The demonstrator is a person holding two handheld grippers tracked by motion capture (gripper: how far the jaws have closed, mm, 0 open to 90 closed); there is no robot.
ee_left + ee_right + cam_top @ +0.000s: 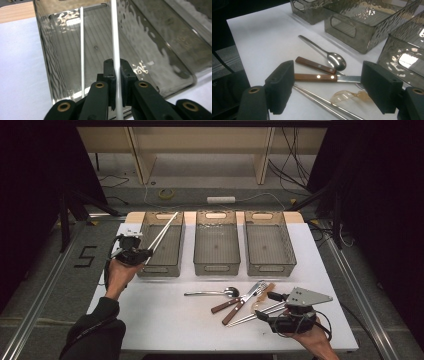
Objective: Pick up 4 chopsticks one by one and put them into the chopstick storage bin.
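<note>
Jaws of the left gripper (116,75) clamped on a white chopstick (115,37); jaws of the right gripper (329,90) apart and empty.

In the high view the left gripper (134,251) sits left of centre, the chopstick (162,236) slanting up over the leftmost bin (161,265), where a second white chopstick (82,50) leans. Lower right, the right gripper (280,316) hovers over the bench (165,315) beside a spoon (334,59), two wooden-handled utensils (314,77) and metal chopsticks (317,98).
</note>
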